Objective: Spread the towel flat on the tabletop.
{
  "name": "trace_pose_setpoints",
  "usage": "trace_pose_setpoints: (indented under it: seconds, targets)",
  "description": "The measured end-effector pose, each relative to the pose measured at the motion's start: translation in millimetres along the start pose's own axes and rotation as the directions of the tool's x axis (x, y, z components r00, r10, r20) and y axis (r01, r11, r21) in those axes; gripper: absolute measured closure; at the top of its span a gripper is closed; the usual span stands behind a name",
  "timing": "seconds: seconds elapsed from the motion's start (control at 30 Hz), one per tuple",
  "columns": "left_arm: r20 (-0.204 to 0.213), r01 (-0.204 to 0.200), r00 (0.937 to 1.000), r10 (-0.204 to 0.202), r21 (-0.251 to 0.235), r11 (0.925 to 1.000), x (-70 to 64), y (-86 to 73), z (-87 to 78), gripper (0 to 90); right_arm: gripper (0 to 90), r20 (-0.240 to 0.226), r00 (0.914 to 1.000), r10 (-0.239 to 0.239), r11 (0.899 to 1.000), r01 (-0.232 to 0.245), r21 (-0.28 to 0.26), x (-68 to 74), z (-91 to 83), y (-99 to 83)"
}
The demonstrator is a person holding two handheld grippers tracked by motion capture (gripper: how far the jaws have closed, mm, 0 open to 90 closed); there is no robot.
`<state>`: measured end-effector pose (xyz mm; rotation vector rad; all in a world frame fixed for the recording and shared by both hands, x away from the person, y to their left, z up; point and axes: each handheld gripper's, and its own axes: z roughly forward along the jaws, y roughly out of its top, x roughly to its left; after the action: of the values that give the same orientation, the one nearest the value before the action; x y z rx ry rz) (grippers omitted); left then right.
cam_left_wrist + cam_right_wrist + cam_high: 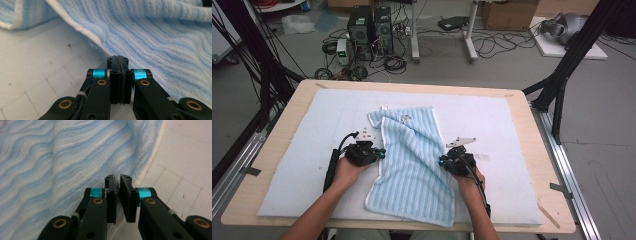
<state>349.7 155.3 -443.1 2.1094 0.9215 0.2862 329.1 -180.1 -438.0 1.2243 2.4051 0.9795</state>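
The left gripper (117,58) has its fingers together, the right gripper (117,177) slightly apart, one at each side of the blue towel (412,160) to fold it.

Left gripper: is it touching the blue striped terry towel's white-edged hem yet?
Cannot tell. In the left gripper view the left gripper, jaws shut together, sits right at the blue striped terry towel's hem, but neither contact nor a gap shows plainly.

Bare white mat (492,120) lies open left and right of the striped towel (412,165); only its rumpled far fold (384,120) rises in the way on the bench (532,130).
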Motion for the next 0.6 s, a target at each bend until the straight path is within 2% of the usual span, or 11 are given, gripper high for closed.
trace_pose_setpoints:
  seconds: [0.13,0.27,0.57,0.6]
  targets:
    - [0.018,0.014,0.9997,-0.014,-0.004,0.9999,0.1,-5.3,-6.5,88.7,85.4,-0.012,0.9999,-0.001,1.0,0.001,0.012,-1.5,-2.5,-0.6]
    - [0.046,0.025,0.9986,-0.025,-0.007,0.9997,-3.9,-15.1,-15.4,88.6,85.3,-0.019,0.9997,-0.012,1.0,0.012,0.025,2.7,-7.6,-4.4]
    - [0.112,-0.005,0.9937,0.004,0.007,1.0,-11.4,-41.5,-46.4,88.6,83.3,-0.061,0.9974,-0.04,0.998,0.043,0.049,14.6,-28.9,-23.1]
    - [0.123,0.007,0.9923,-0.007,-0.001,1.0,-10.8,-42.8,-50.3,88.6,82.0,-0.061,0.9972,-0.044,0.998,0.047,0.046,14.1,-31.5,-22.9]
